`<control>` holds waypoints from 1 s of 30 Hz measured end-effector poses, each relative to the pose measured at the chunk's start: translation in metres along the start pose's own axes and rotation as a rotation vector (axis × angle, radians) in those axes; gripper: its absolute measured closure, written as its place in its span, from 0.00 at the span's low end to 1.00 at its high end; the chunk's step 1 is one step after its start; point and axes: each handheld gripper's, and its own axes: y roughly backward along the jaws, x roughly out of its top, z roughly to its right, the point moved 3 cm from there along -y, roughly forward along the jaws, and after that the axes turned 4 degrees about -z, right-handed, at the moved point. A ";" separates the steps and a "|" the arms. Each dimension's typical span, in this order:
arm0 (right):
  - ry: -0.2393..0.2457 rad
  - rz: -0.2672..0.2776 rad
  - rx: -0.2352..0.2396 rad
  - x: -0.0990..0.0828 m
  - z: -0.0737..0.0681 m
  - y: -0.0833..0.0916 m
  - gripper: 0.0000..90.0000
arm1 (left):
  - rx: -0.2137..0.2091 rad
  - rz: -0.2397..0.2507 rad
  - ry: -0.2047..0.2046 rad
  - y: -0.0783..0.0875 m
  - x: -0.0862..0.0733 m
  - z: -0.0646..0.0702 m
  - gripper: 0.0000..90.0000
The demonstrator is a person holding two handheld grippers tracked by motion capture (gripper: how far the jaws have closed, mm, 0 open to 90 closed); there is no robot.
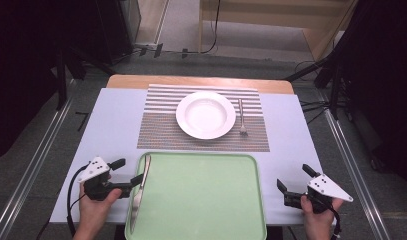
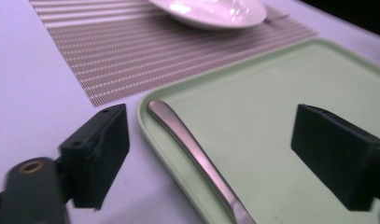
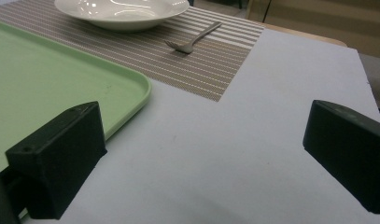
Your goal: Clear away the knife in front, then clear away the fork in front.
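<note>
A metal table knife [image 1: 136, 205] lies along the left side of a light green tray [image 1: 206, 200]; its handle [image 2: 197, 158] rests against the tray's rim. My left gripper [image 1: 128, 171] stands open at the tray's left edge. In the left gripper view the knife handle lies between the jaws of my left gripper [image 2: 220, 154], and neither pad touches it. My right gripper [image 1: 295, 178] is open over the bare white table to the right of the tray, with nothing between its jaws [image 3: 201, 158].
A white deep plate [image 1: 206, 115] sits on a striped placemat [image 1: 161, 130] beyond the tray, with a fork [image 1: 242, 119] to its right. The tray's corner [image 3: 131, 88] lies left of the right gripper. The table's side edges are near both hands.
</note>
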 end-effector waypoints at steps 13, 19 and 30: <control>0.013 0.039 -0.012 0.013 -0.003 0.004 0.00 | 0.035 0.099 -0.012 0.026 -0.001 -0.022 0.08; -0.028 0.034 -0.018 0.022 0.000 0.001 0.00 | 0.038 0.123 0.015 0.030 -0.005 -0.035 0.02; -0.046 0.019 -0.021 0.041 0.005 -0.012 0.00 | 0.022 0.161 -0.004 0.025 -0.012 -0.037 0.02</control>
